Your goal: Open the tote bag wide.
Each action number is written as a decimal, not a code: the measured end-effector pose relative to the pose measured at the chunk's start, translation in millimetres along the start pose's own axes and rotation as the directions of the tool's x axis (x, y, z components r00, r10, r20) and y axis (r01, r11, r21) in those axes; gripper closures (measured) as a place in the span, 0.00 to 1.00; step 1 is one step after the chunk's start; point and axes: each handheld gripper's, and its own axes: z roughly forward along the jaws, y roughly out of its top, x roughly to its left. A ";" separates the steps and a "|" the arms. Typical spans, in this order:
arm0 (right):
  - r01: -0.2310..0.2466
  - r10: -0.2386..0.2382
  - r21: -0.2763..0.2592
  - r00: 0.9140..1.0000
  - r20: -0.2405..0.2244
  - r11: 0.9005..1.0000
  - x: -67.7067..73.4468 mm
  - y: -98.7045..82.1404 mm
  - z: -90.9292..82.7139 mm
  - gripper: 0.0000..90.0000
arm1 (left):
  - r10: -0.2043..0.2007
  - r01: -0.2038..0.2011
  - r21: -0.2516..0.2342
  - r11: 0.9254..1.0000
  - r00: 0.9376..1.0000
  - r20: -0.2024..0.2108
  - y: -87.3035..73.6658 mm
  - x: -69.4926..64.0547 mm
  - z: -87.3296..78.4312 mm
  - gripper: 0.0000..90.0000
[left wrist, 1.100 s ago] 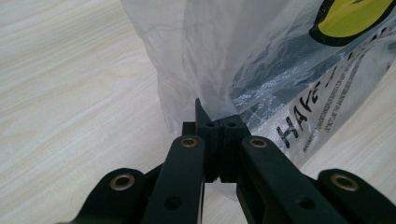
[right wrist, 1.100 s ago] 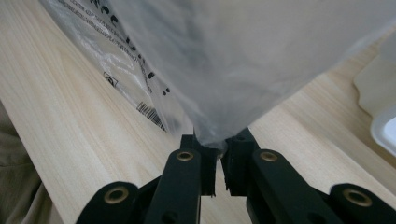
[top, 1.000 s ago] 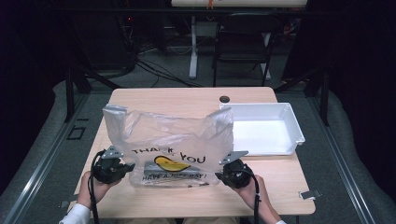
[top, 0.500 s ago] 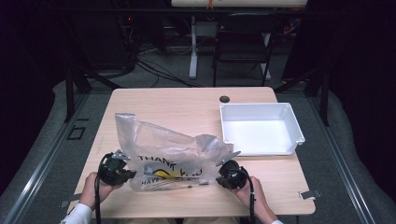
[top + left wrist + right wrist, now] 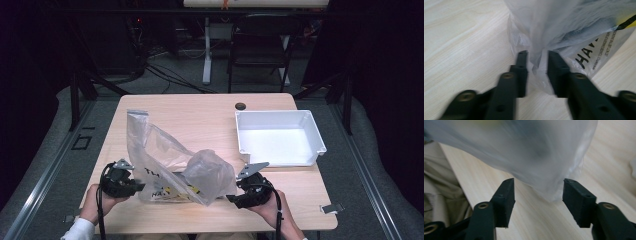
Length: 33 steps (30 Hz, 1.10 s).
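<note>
Plastic bag (image 5: pixel 170 165), the clear crinkly kind with black lettering and a yellow print, is slumped on the near half of the wooden table (image 5: pixel 200 112), one corner poking up toward the far left and a puffy lump sagging at its right end.

Left gripper (image 5: pixel 131 186) sits right at the bag's left edge. In the left gripper view its jaws have just been opening, and a fold of the bag (image 5: pixel 564 32) hangs in the gap between them, loose, not pinched.

Right gripper (image 5: pixel 235 200) is at the bag's lower right corner. Its jaws have just been opening too, and in the right gripper view they stand wide apart with the blurry bag (image 5: pixel 524 152) drooping just past the tips, so nothing's grabbed there.

White tray (image 5: pixel 310 127) sits on the table's far right, well apart from the bag, with a small dark round thing (image 5: pixel 240 106) just behind it.
</note>
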 end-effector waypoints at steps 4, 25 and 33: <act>0.064 -0.062 -0.122 0.998 0.021 0.991 10.3 7.0 -23.2 0.46 | -0.033 0.032 -0.085 0.996 0.999 -0.003 -1.3 -2.4 -13.1 0.51; 0.063 -0.059 -0.169 0.998 0.027 0.984 6.0 15.3 -6.1 0.99 | -0.014 0.015 -0.215 0.977 1.000 0.008 11.7 -5.7 -12.9 1.00; 0.012 -0.006 -0.111 0.998 0.057 0.994 -6.7 6.4 3.0 0.99 | -0.004 0.008 -0.132 0.991 1.000 0.030 5.9 -1.9 -6.6 1.00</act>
